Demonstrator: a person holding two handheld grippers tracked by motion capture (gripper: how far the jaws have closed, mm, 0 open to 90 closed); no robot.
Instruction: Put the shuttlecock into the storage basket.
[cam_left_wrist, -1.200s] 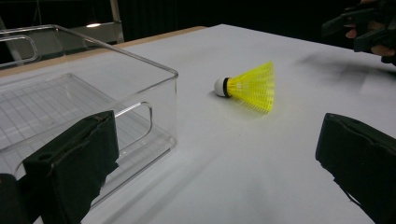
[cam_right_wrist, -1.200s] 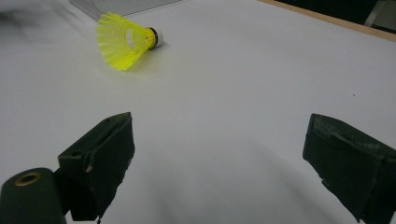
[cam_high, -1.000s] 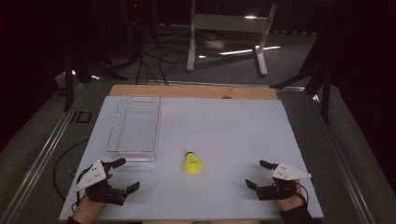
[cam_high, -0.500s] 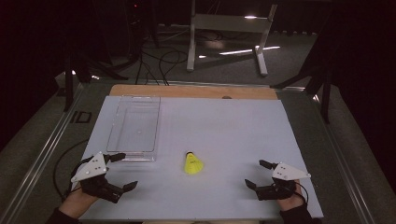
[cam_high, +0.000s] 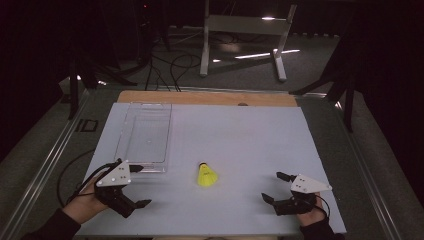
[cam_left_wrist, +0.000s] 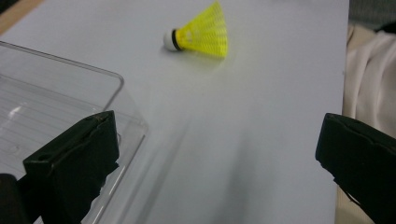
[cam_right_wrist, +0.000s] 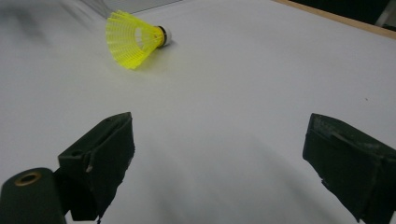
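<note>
Thing: a yellow shuttlecock (cam_high: 206, 175) with a white tip
Pose: lying on its side
Place: on the white table, near the clear box, between both grippers

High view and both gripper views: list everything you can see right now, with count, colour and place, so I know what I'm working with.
shuttlecock: one, yellow skirt with white cork, lying on its side at table centre-front
clear tray: one, transparent, empty, left half of the table
table cover: one, pale grey-white, over a wooden board
metal stand: one, grey, on the floor behind the table
cables: several, black, floor behind
left gripper: one, black, open, front left, beside the tray's near corner
right gripper: one, black, open, front right
</note>
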